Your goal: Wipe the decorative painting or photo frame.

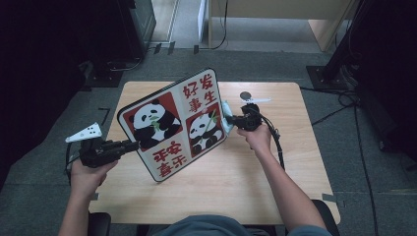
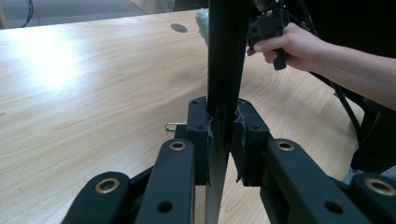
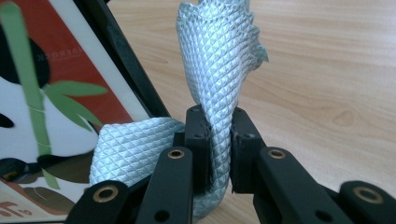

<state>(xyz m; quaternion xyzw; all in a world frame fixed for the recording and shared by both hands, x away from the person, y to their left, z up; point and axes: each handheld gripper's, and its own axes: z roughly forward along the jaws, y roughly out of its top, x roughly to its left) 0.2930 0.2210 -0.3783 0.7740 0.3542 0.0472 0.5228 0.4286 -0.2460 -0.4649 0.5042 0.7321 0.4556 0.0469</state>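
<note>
Two grippers share the wiping: the left gripper (image 1: 129, 145) clamps the panda board (image 1: 173, 124) tilted above the table's (image 1: 275, 177) middle, the right gripper (image 1: 230, 119) pinches a cloth (image 3: 217, 70) at its right edge; next, press and sweep the picture.

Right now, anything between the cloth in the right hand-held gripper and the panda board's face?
Nothing visible. The right hand-held gripper is shut on the light blue cloth, which already lies against the panda board near its right edge. The left hand-held gripper clamps the opposite edge.
</note>
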